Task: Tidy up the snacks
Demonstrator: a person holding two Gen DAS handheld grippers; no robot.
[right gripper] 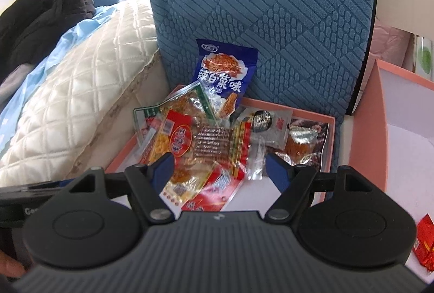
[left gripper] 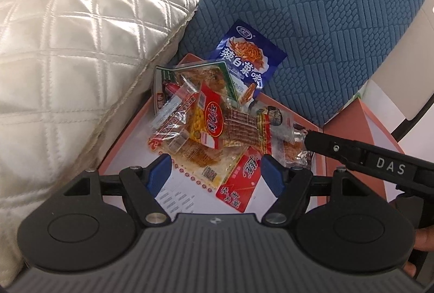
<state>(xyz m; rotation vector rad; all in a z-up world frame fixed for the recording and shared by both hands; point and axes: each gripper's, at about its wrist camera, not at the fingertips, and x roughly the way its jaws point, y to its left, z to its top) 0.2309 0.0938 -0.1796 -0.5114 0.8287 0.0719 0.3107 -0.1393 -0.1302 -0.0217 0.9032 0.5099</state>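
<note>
Partly buried snack packets (right gripper: 214, 141), labels perhaps unreadable

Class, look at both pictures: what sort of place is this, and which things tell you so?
Probably a bedroom or lounge at home: a quilted cream pillow, a blue textured cushion and a pink box of snack packets on soft furniture.

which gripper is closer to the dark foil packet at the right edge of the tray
Right. In the left wrist view the right gripper reaches the dark foil packet; the left gripper hovers open over the red packets beside it.
</note>
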